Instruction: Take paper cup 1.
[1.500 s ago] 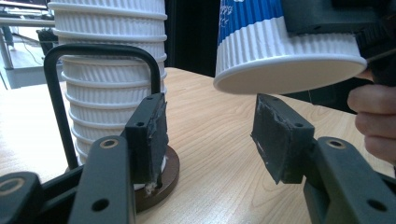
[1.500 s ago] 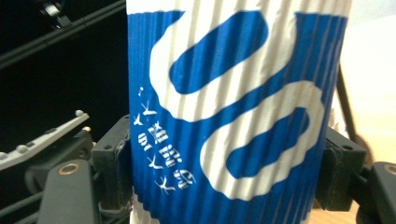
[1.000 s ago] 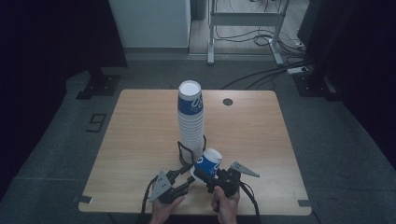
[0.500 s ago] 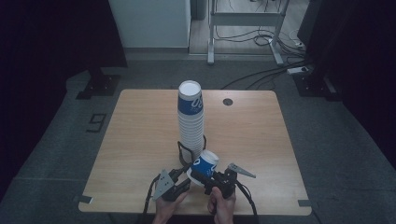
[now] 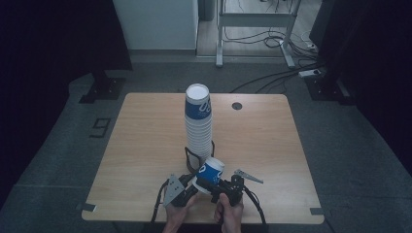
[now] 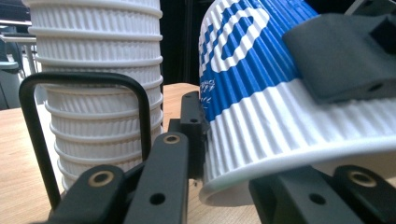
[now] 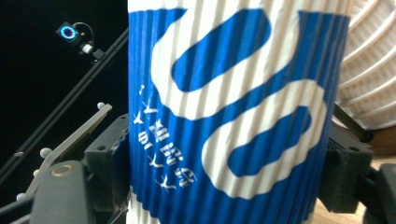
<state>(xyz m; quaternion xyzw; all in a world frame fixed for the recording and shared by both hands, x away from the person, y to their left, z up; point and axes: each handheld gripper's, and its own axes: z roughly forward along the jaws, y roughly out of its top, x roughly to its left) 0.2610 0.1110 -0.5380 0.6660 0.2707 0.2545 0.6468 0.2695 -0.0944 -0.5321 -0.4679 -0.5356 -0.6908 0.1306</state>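
Observation:
A blue-and-white ribbed paper cup [image 5: 210,171] is held tilted just above the table's front edge, in front of a tall upside-down stack of the same cups [image 5: 198,121]. My right gripper [image 5: 208,180] is shut on the cup's blue middle. In the right gripper view the cup [image 7: 233,116] sits between both pads. My left gripper [image 5: 193,187] meets the cup's white rim end from the left. In the left gripper view one finger [image 6: 191,121] presses the cup [image 6: 289,116] and the other jaw lies under its rim. The stack [image 6: 98,93] stands close behind.
A black wire loop [image 5: 193,156] stands at the foot of the stack, seen up close as a loop [image 6: 84,79] in the left gripper view. The wooden table [image 5: 145,141] has a round grommet hole [image 5: 236,105] at the back. Cables and a metal stand [image 5: 252,19] lie beyond it.
Both hands and the cup have drifted slightly left and toward the front edge. Both grippers have kept their hold on the cup.

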